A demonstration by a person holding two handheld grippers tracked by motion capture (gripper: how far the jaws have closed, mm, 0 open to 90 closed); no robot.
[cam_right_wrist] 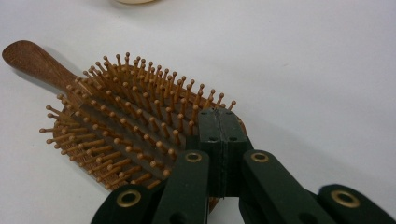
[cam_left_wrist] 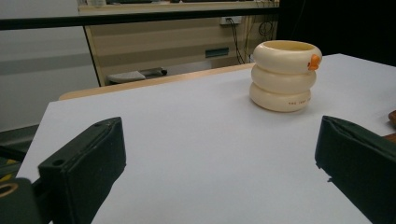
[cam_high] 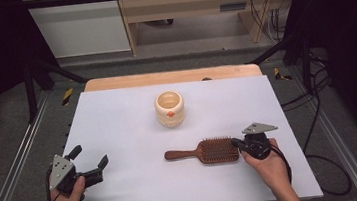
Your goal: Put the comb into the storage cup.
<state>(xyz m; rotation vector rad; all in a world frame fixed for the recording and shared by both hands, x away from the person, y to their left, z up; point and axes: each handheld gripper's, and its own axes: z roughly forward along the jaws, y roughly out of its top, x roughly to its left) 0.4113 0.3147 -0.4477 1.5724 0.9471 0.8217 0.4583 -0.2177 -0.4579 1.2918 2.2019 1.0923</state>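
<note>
A wooden paddle hairbrush (cam_high: 207, 151) lies bristles up on the white table top (cam_high: 118, 122), its handle pointing left. My right gripper (cam_high: 235, 145) is at the brush's right end. In the right gripper view its jaws (cam_right_wrist: 219, 122) are pressed together with nothing visible between them, tips resting over the rim of the brush head (cam_right_wrist: 121, 121). A cream ribbed cup (cam_high: 170, 109) with an orange spot stands upright at the table's middle back. My left gripper (cam_high: 90, 156) sits at the front left, open and holding nothing. The left gripper view has the cup (cam_left_wrist: 286, 77) ahead to the right of the gripper (cam_left_wrist: 219, 154).
A wooden strip (cam_high: 171, 77) runs along the table's far edge. Black frame bars and metal rails flank both sides, with cables on the floor to the right (cam_high: 316, 91). Wooden furniture (cam_high: 187, 9) stands beyond the table.
</note>
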